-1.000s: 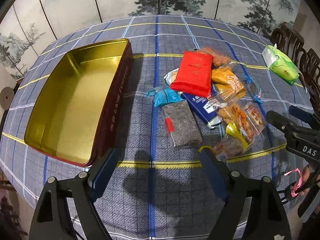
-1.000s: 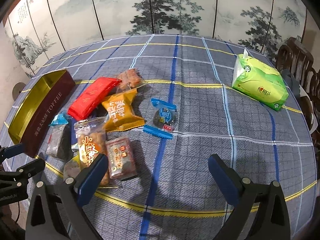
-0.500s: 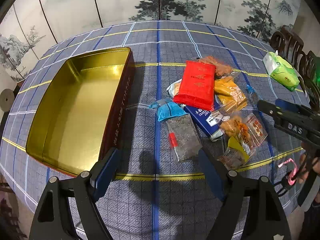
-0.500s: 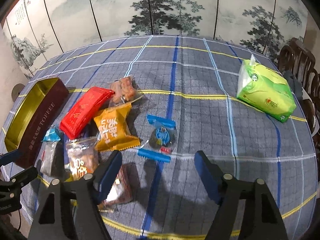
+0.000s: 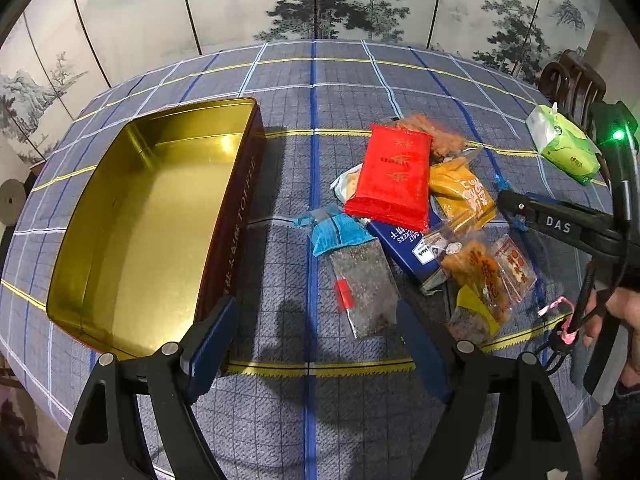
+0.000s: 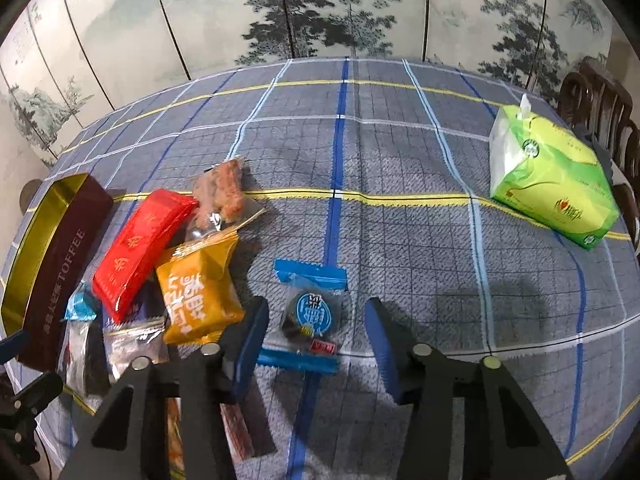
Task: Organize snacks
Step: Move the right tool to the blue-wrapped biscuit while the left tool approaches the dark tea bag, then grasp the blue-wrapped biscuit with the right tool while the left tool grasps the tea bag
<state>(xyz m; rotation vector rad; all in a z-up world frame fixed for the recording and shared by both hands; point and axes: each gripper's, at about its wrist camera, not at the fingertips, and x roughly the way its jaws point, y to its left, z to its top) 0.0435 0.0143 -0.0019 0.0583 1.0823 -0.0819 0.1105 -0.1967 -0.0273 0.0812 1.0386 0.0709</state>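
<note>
An empty gold-lined toffee tin [image 5: 132,236] stands at the left; its brown side shows in the right wrist view [image 6: 60,276]. A pile of snacks lies right of it: a red packet [image 5: 390,178] [image 6: 140,252], an orange packet [image 5: 464,196] [image 6: 196,296], a dark seaweed packet with a blue end [image 5: 360,280] and a navy cracker box [image 5: 412,244]. My left gripper [image 5: 316,340] is open and empty, near the seaweed packet. My right gripper [image 6: 314,340] is open around a small clear packet with blue ends [image 6: 310,316], not touching it.
A green tissue pack [image 6: 548,184] [image 5: 564,148] lies at the far right of the round checked tablecloth [image 6: 400,152]. Dark wooden chairs [image 6: 600,96] stand behind it. A painted folding screen [image 5: 320,0] backs the table.
My right gripper has moved forward and down over the small blue-ended packet, which now lies between its fingers. My left gripper has pulled back slightly; the snacks have not moved.
</note>
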